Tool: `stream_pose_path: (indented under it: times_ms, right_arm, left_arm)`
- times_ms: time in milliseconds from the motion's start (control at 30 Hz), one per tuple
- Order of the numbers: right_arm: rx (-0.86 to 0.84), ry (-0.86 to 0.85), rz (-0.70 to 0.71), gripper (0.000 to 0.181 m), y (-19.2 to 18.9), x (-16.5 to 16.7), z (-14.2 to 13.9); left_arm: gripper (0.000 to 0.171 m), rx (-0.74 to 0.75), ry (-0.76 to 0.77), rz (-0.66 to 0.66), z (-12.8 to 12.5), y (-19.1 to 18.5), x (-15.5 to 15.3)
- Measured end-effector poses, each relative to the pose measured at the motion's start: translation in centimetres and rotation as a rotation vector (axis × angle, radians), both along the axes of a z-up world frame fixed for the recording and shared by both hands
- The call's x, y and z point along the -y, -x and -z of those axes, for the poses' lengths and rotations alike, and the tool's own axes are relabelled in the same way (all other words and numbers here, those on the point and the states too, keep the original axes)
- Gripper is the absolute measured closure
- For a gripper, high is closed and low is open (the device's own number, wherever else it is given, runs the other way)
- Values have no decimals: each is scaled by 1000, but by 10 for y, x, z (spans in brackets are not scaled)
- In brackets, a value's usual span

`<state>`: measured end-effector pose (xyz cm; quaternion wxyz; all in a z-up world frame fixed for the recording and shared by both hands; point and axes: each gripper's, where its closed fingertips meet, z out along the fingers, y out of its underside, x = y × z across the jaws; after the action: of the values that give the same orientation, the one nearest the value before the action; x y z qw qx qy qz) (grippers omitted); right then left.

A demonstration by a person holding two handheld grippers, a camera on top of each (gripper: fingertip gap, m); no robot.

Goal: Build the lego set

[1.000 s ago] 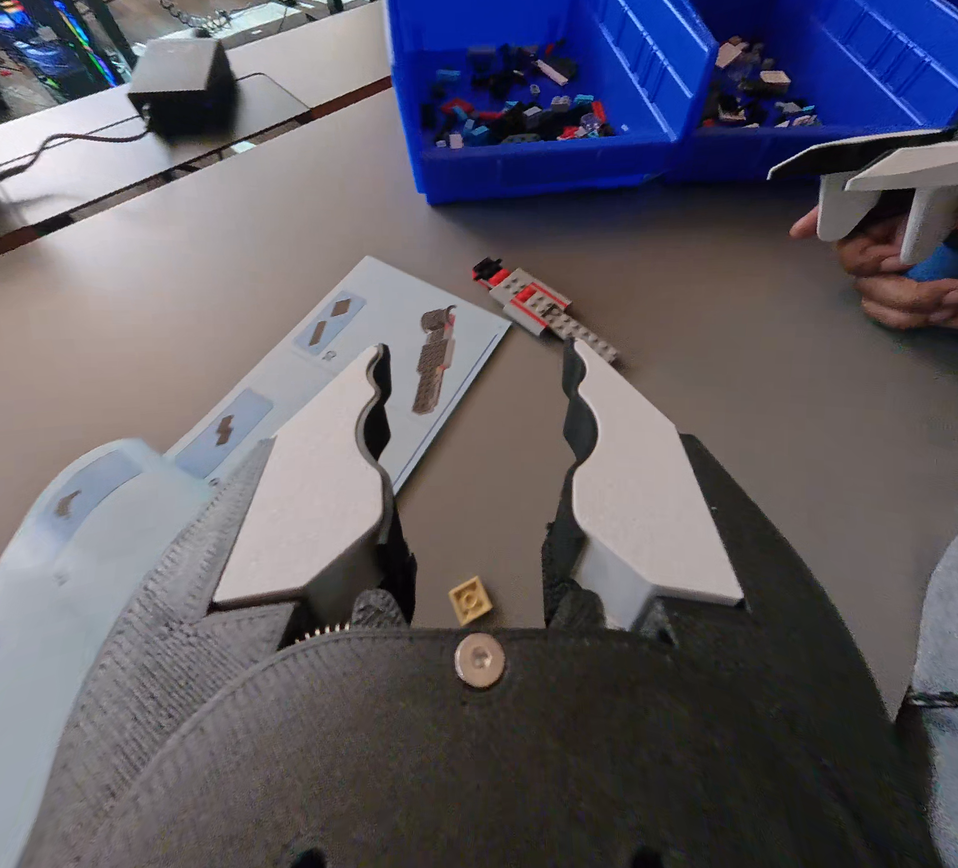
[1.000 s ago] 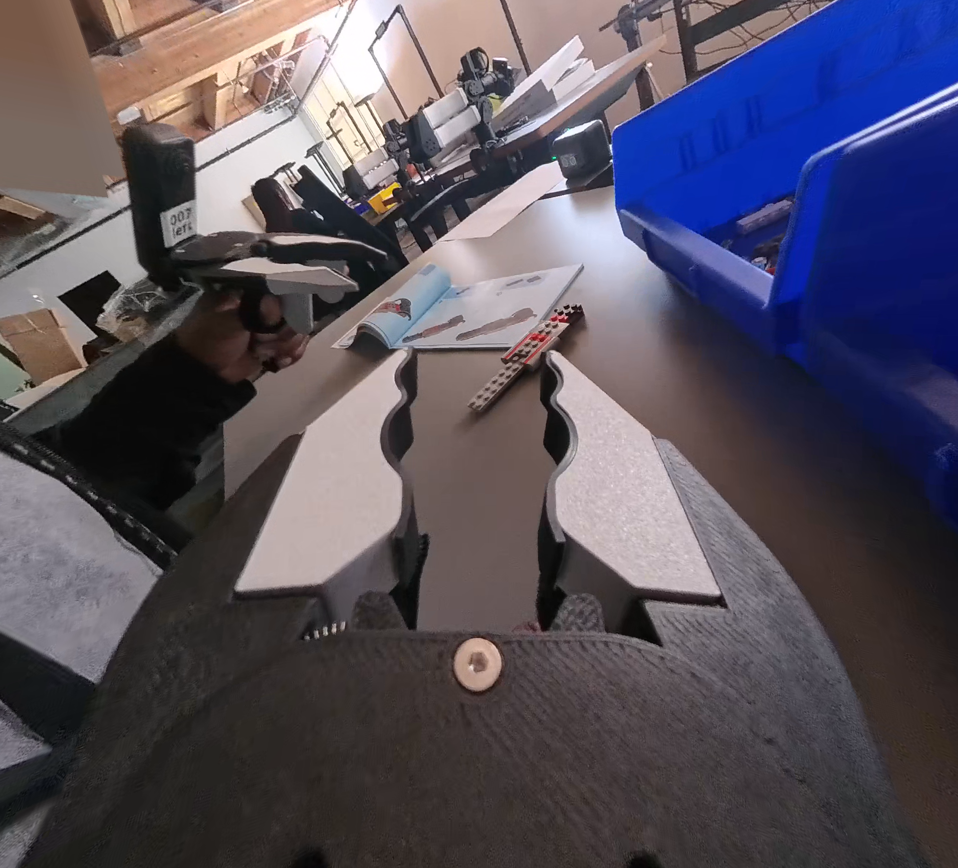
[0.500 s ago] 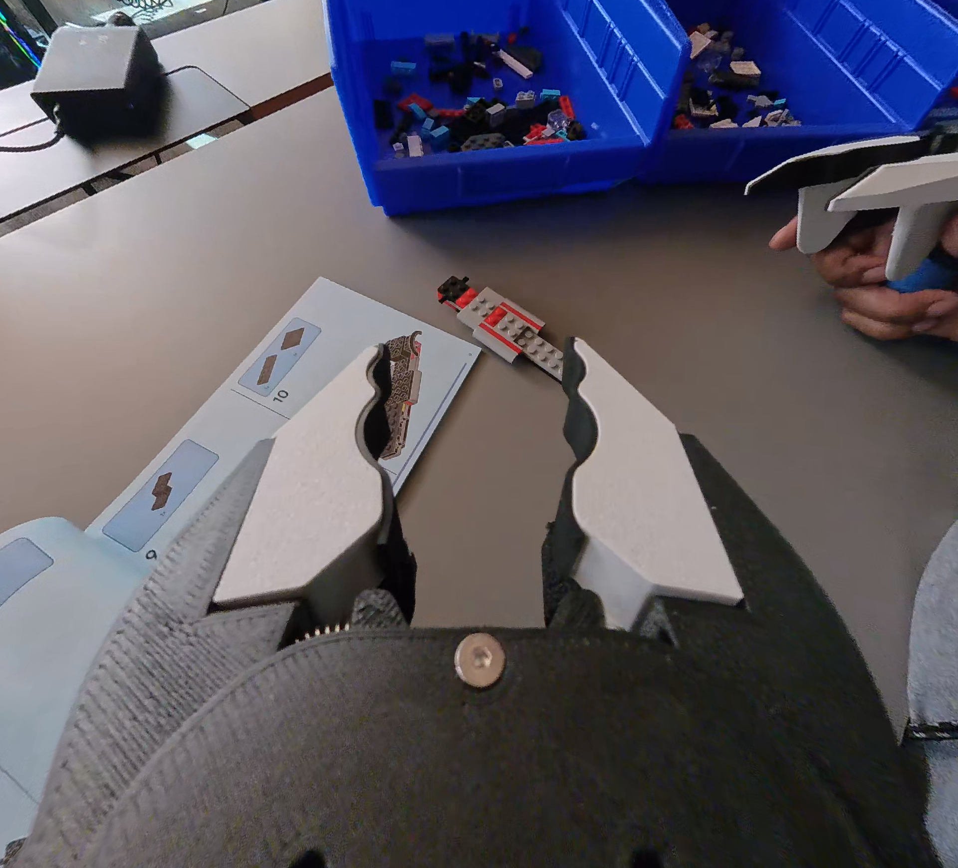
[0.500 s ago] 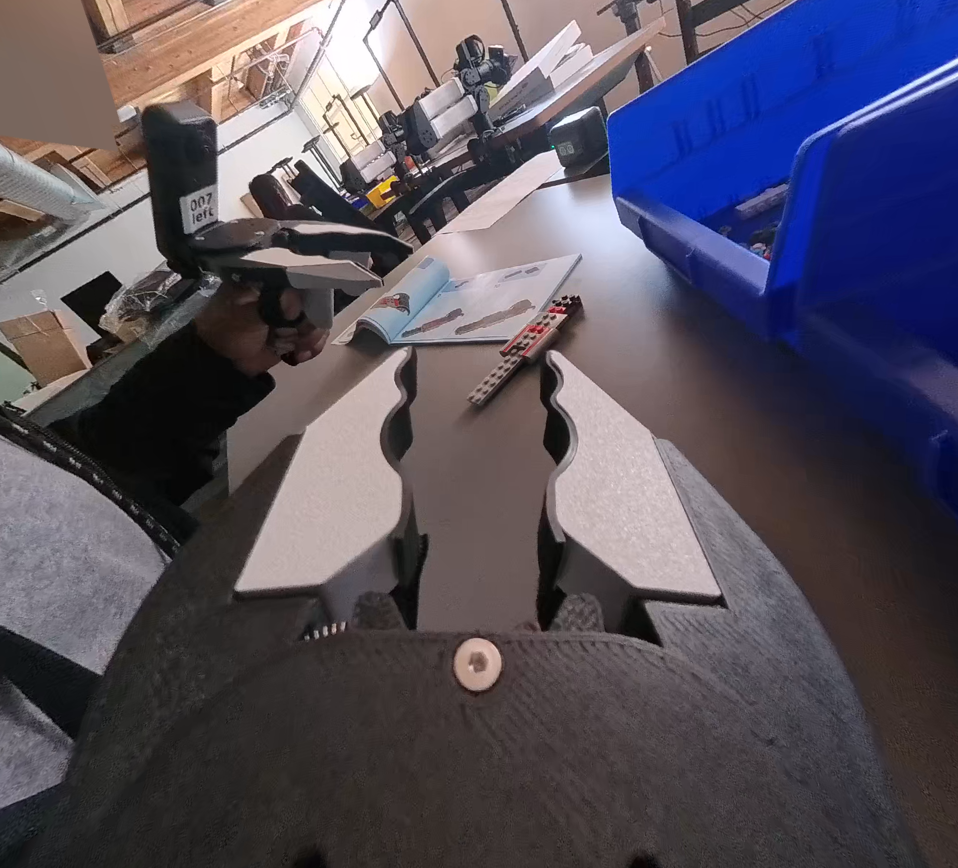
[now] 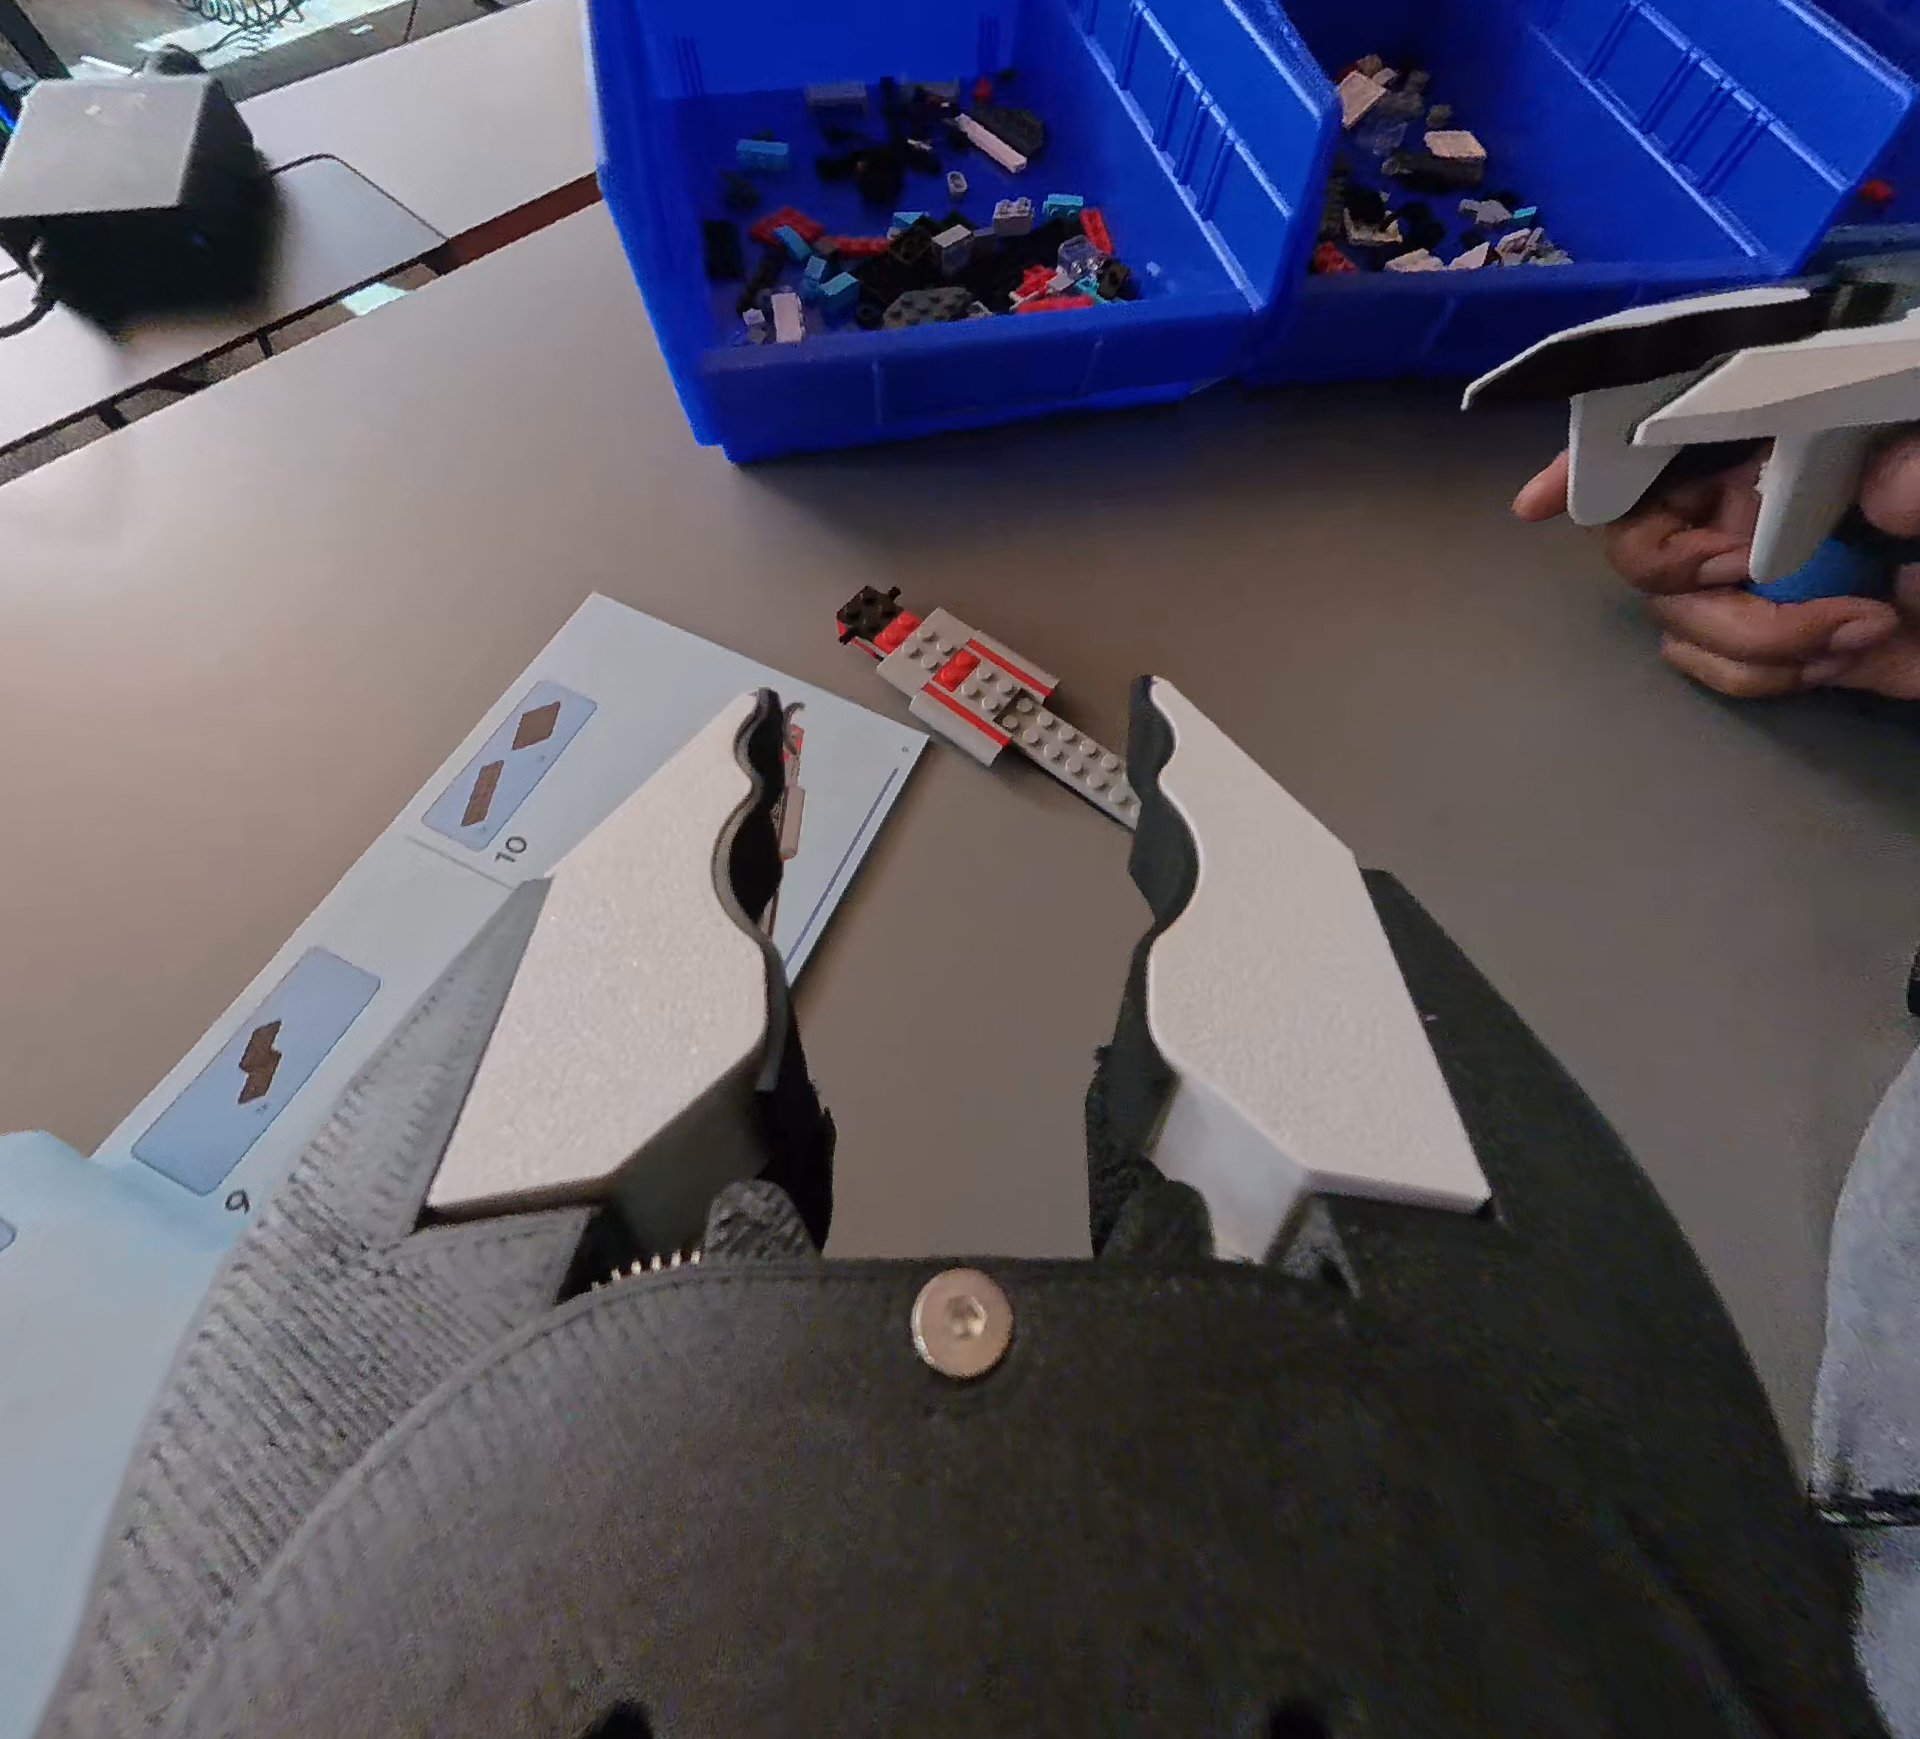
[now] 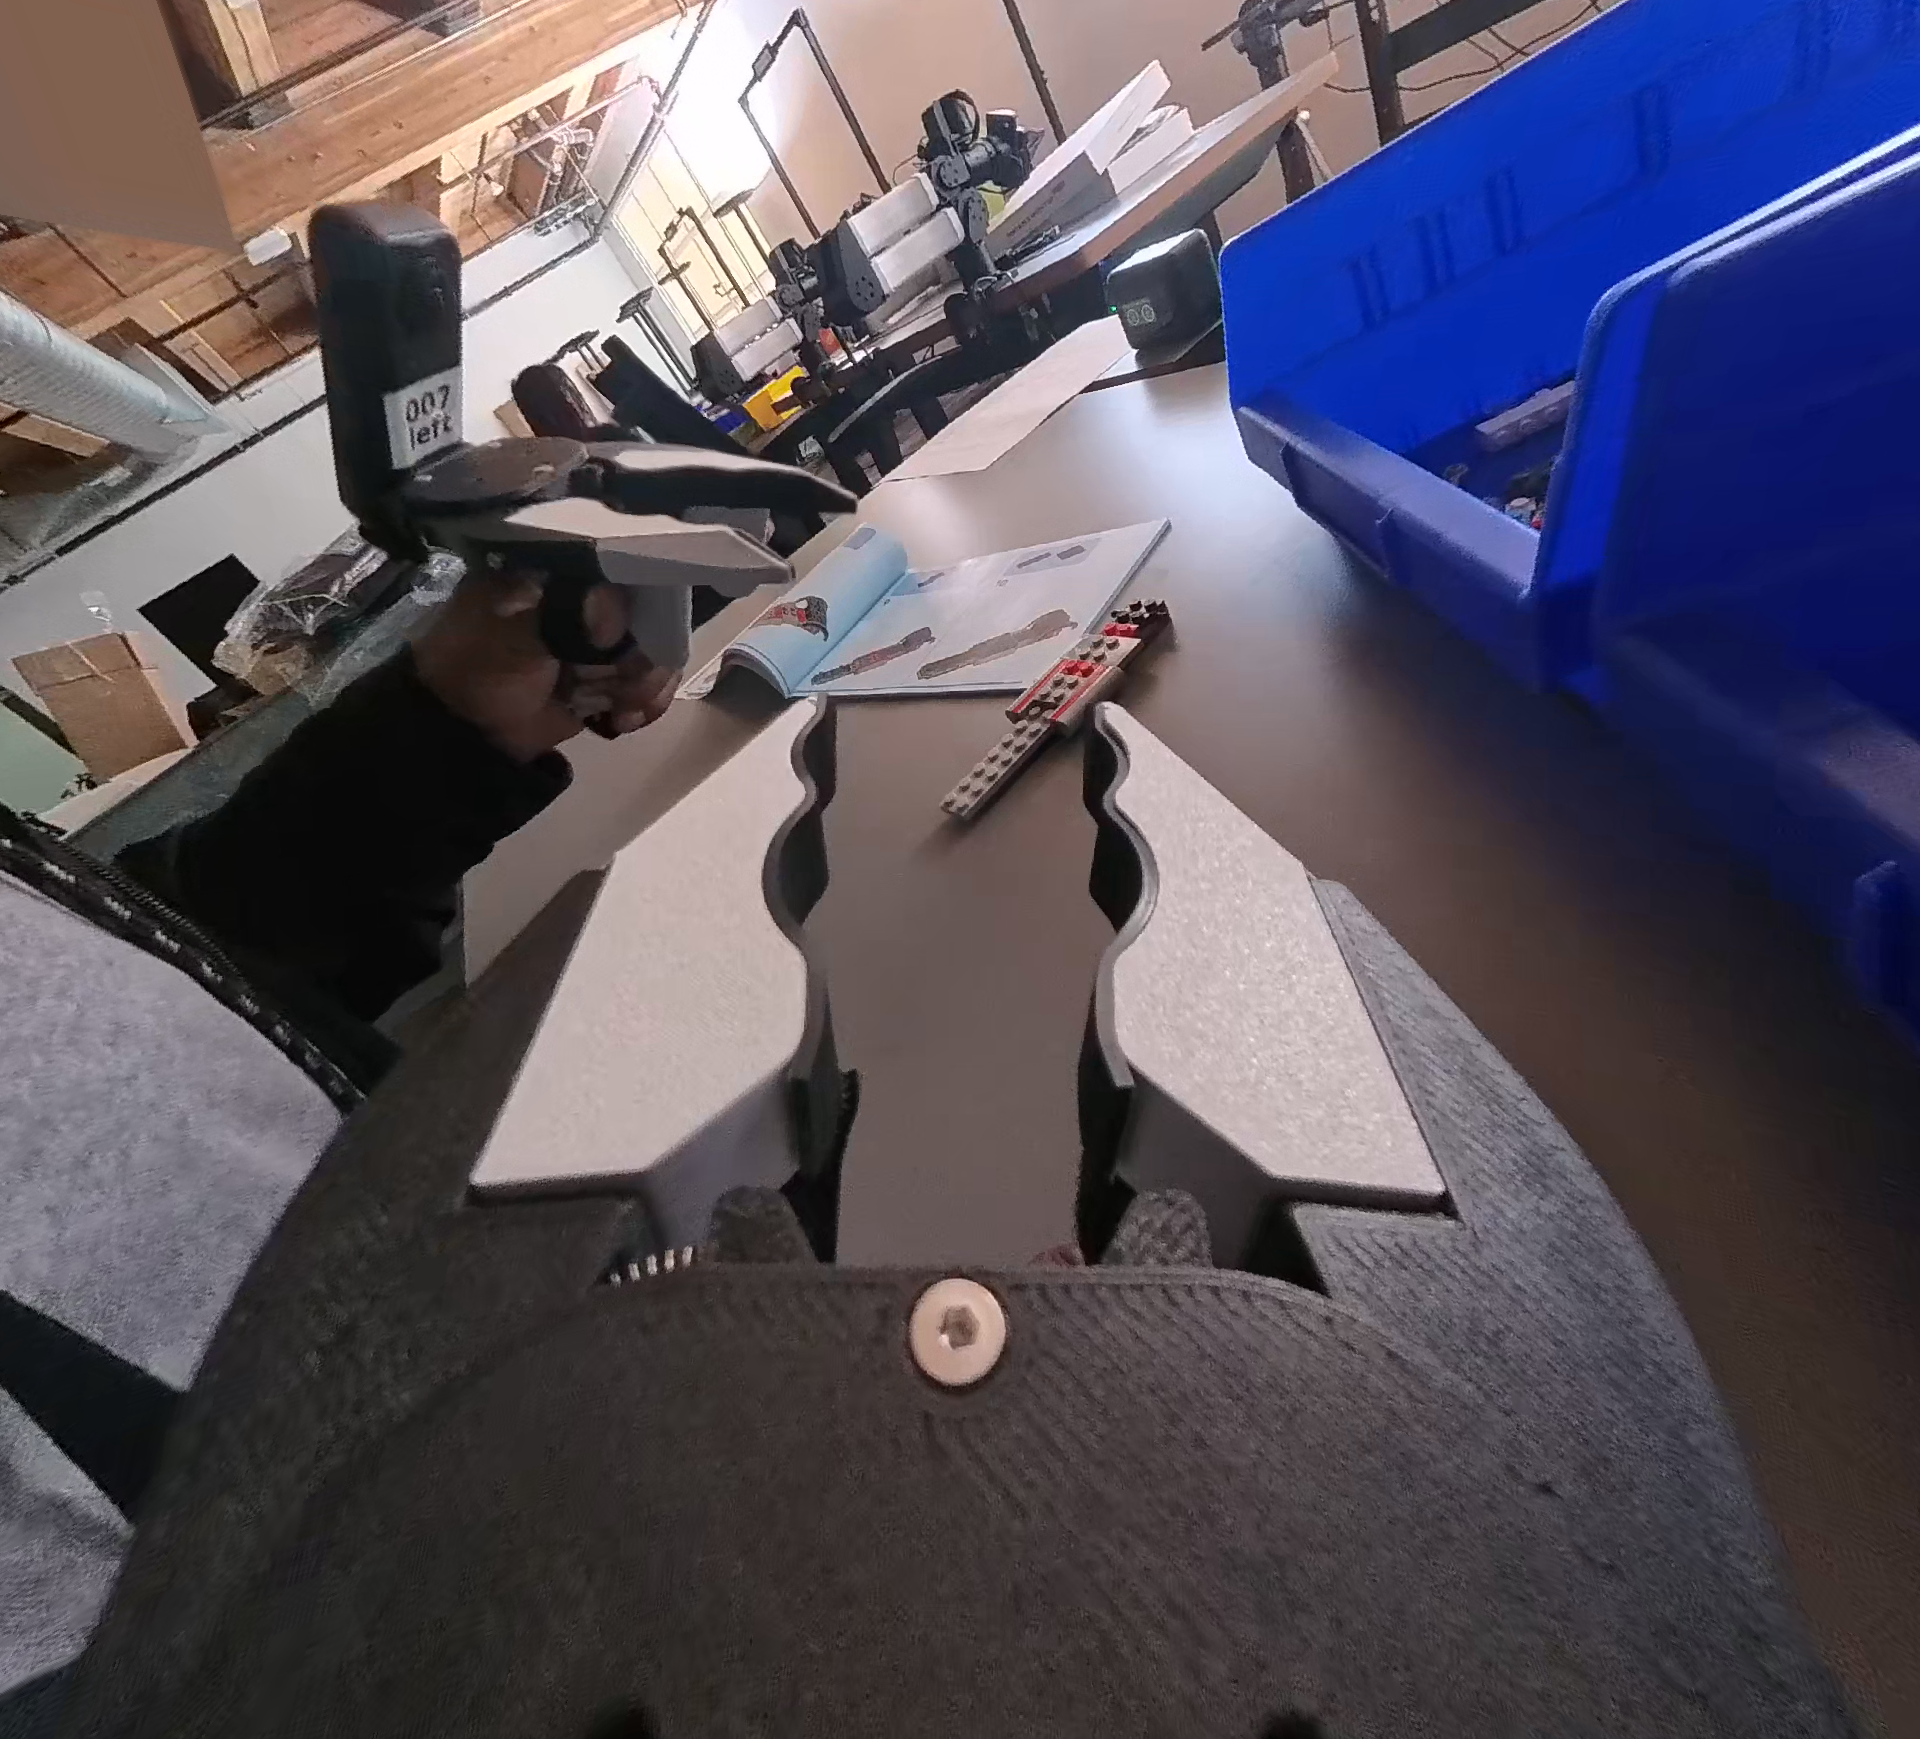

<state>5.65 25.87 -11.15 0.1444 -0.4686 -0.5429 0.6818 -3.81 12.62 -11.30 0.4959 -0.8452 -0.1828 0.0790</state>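
Observation:
A partly built lego model (image 5: 977,713) of grey, red and black pieces lies flat on the dark table, beside the open instruction booklet (image 5: 488,848). My left gripper (image 5: 951,713) is open and empty, held above the table just short of the model. The model also shows in the right wrist view (image 6: 1060,692), just beyond my right gripper (image 6: 956,723), which is open and empty, low over the table. The left gripper shows there too, at the left (image 6: 665,515). The right gripper shows at the right edge of the left wrist view (image 5: 1704,380).
Two blue bins stand at the back of the table: one (image 5: 935,380) holds several small loose pieces, and so does the second (image 5: 1558,318) beside it. A black box (image 5: 114,172) sits on another table at far left. The bins fill the right in the right wrist view (image 6: 1558,401).
My left gripper has moved forward towards the bins and the model; the small tan plate seen under it before is out of view. The right gripper has barely moved.

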Motion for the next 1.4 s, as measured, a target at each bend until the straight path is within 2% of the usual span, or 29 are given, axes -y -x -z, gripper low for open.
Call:
stream_pose_path:
  times_ms: [167, 267, 367, 567, 633, 733, 967, 1400]
  right_arm:
    - [11, 3, -10, 131, -3, 0, 1]
    - [34, -1, -32, 131, -6, 2, 5]
    - [55, 3, -86, 131, -14, 5, 7]
    - [71, 37, -188, 131, -36, 0, 7]
    - [71, 44, -211, 130, -42, -4, 7]
    - [60, 70, -232, 130, -51, -12, 3]
    - [30, 103, -190, 130, -62, -32, -2]
    - [59, 58, -186, 129, -60, -28, 4]
  left_arm:
    - [105, -3, -18, 42, -12, -2, -23]
    - [106, -5, -38, 109, -29, -7, -54]
    - [105, -39, -12, 246, -52, -18, -108]
    - [105, -188, 80, 554, -92, -61, -238]
    - [105, -218, 91, 608, -96, -73, -269]
    - [105, -209, 83, 653, -96, -90, -299]
    - [105, -168, 93, 690, -80, -104, -314]
    - [105, -148, 92, 709, -72, -98, -309]
